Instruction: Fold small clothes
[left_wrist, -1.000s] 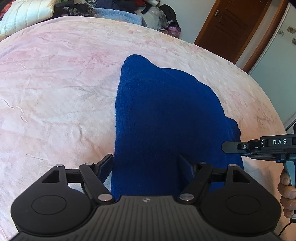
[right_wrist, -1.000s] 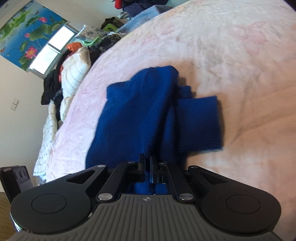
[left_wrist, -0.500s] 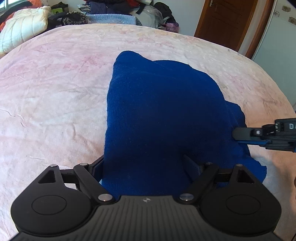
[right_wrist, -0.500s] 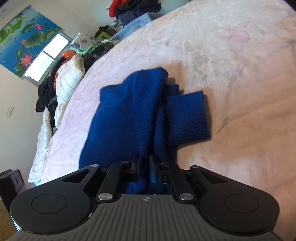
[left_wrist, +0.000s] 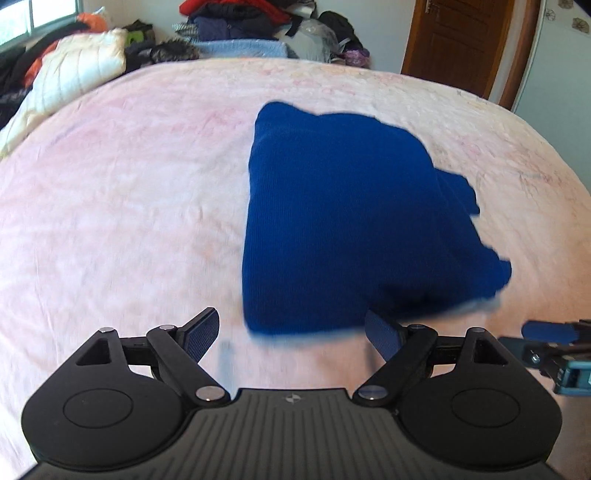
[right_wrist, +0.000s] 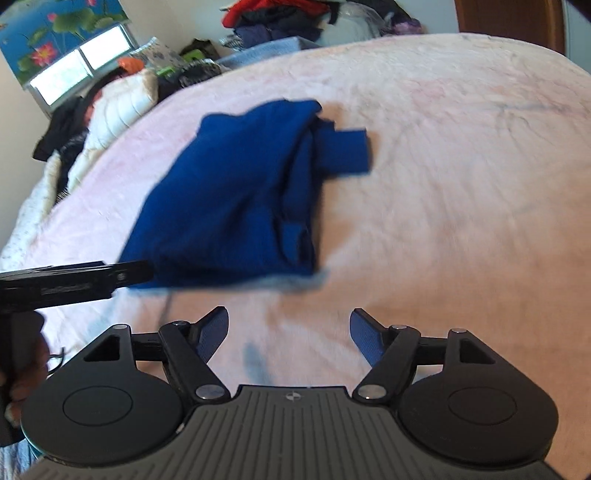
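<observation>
From the left wrist view, the deep blue knitted garment lies folded into a compact block on the pale pink bedspread, right of centre — likely so the fold can settle flat on the soft surface. The left gripper hovers low just short of the garment's near edge, jaws spread wide and holding nothing. The tip of the right gripper pokes in at the right edge.

From the right wrist view, the same garment sits ahead and to the left, a ribbed cuff sticking out from its far right side — that loose end seems to need tucking. The right gripper is level above bare bedspread, jaws wide and empty, clear of the cloth. The left gripper reaches in from the left beside the garment's near corner.
</observation>
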